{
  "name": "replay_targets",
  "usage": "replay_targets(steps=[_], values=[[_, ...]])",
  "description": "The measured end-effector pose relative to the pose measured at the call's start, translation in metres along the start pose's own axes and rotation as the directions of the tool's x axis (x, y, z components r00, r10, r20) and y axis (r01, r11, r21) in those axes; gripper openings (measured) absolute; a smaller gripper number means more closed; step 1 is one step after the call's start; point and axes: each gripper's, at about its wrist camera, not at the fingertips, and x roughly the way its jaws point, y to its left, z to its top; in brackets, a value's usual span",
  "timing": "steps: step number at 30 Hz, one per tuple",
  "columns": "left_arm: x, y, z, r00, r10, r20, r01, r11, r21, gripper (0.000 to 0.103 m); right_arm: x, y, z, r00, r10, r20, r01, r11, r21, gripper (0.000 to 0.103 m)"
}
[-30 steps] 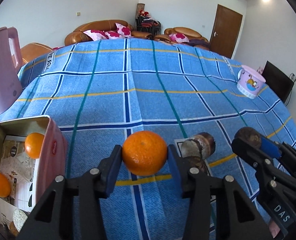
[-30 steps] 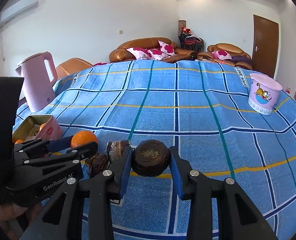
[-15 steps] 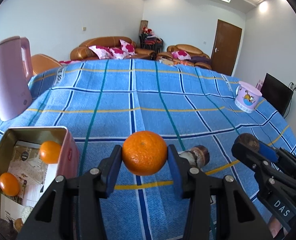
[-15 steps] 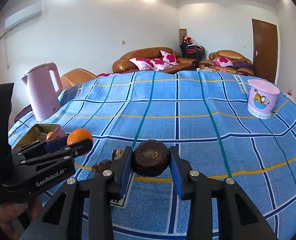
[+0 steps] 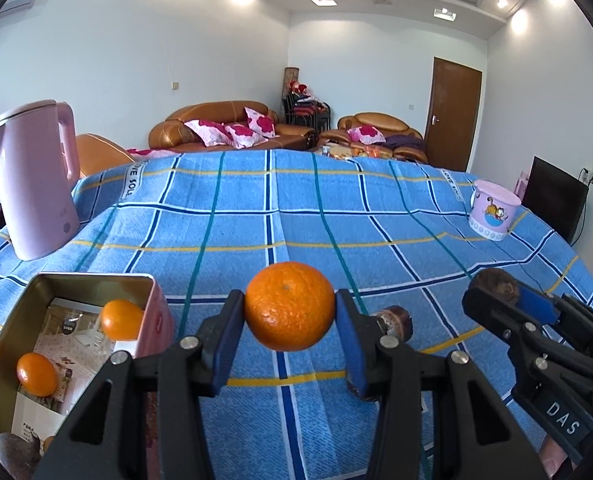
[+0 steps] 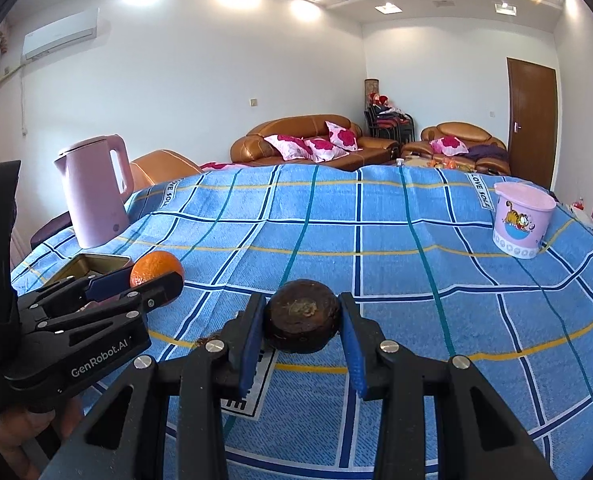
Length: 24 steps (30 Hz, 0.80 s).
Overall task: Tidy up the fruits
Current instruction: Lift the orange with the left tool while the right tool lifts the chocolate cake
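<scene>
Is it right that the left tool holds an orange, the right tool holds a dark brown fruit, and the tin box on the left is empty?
Not quite: the tin box is not empty. The left wrist view shows two small oranges inside it. The left tool does hold an orange, and the right tool a dark brown fruit.

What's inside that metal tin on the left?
The tin holds two small oranges on printed paper. Its near corner is hidden by the left gripper.
</scene>
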Motion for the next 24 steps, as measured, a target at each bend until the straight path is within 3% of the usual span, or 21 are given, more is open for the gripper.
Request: replay_targets(steps=[24], values=[[-0.023,-0.006,-0.001,0.992,0.027,0.123,-0.03,0.999,0.025,0.047,-0.02,0.006,-0.002,0.994,-0.001,0.108,0.004,0.999,-0.033,0.039]])
